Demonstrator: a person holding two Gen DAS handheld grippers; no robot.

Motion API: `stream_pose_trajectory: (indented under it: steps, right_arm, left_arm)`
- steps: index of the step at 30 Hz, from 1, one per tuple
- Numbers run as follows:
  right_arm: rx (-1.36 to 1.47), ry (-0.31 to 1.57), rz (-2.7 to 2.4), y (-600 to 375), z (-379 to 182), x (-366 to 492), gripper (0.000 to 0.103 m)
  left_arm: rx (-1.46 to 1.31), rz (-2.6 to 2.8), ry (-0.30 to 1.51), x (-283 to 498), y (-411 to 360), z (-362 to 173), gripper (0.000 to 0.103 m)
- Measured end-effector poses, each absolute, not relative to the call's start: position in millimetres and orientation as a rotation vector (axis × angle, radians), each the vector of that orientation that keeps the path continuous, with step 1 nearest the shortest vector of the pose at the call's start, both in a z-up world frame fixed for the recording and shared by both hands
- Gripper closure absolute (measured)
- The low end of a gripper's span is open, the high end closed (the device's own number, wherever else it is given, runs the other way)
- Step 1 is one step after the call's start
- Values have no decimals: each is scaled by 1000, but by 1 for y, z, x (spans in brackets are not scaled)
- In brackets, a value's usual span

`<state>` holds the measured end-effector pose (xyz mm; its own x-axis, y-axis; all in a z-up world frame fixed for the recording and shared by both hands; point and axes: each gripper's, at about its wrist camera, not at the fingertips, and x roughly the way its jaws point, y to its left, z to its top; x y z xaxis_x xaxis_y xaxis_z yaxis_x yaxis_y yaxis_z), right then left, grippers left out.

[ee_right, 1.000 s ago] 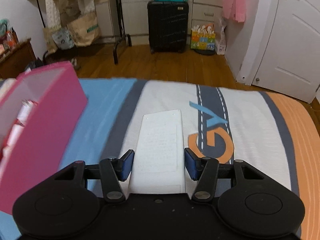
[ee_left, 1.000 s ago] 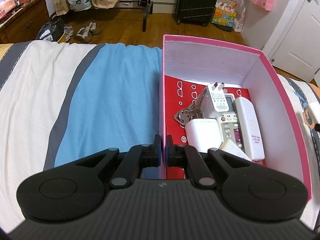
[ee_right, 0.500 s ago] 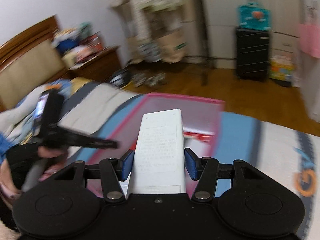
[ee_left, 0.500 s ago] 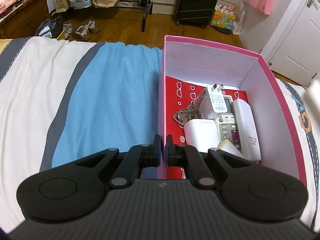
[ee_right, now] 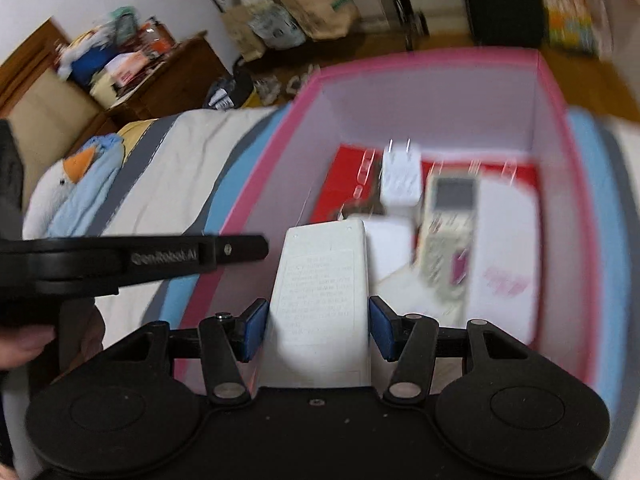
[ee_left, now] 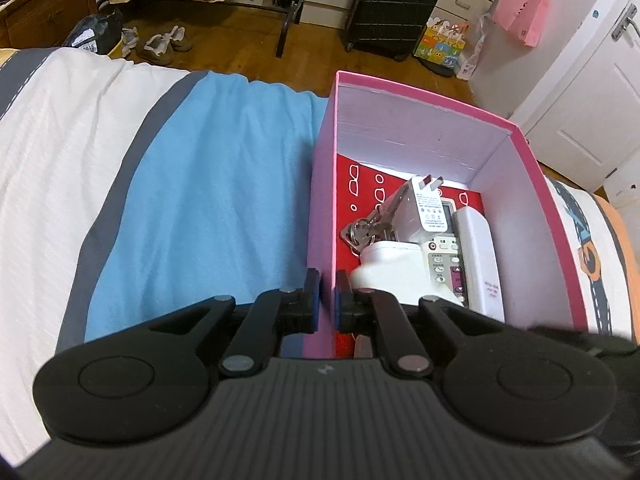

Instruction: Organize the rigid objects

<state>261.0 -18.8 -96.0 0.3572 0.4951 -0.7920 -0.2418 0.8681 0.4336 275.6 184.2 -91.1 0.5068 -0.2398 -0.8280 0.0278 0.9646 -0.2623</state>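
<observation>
A pink box [ee_left: 424,98] stands on the bed and holds a plug adapter [ee_left: 426,210], keys [ee_left: 362,232], a remote [ee_left: 446,264] and white blocks. My left gripper [ee_left: 325,300] is shut on the box's left wall [ee_left: 320,208]. My right gripper [ee_right: 316,330] is shut on a flat white device [ee_right: 320,304], label side up, and holds it over the near part of the open box [ee_right: 432,62]. The right wrist view is motion-blurred. The device's blurred tip shows in the left wrist view [ee_left: 370,276].
The box sits on a striped blue, white and grey bedspread [ee_left: 200,200]. A plush duck [ee_right: 76,184] lies at the bed's left. A black suitcase [ee_left: 396,4], paper bags, shoes and a white door [ee_left: 592,76] stand beyond the bed.
My right gripper has swung left from the bedspread with the white device and now hangs over the pink box. My left gripper has kept its hold on the box wall.
</observation>
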Motion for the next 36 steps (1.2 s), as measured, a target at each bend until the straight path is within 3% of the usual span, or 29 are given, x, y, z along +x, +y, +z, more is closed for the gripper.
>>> stream_pose_trajectory:
  steps: [3, 8, 10, 26, 36]
  right_arm:
    - [300, 1115, 510, -13, -99, 257, 44]
    - [291, 1112, 547, -20, -93, 250, 77]
    - [273, 1109, 567, -25, -89, 247, 81]
    - [159, 965, 602, -82, -11, 175, 77]
    - [87, 873, 511, -118, 5, 140, 77]
  left_arm:
    - [-224, -164, 1029, 275, 184, -92, 97]
    - [-214, -162, 1027, 276, 183, -91, 97]
    - [-213, -161, 1028, 276, 183, -92, 97]
    - [-182, -148, 1028, 273, 176, -89, 97]
    - [-148, -128, 1033, 269, 170, -84, 97]
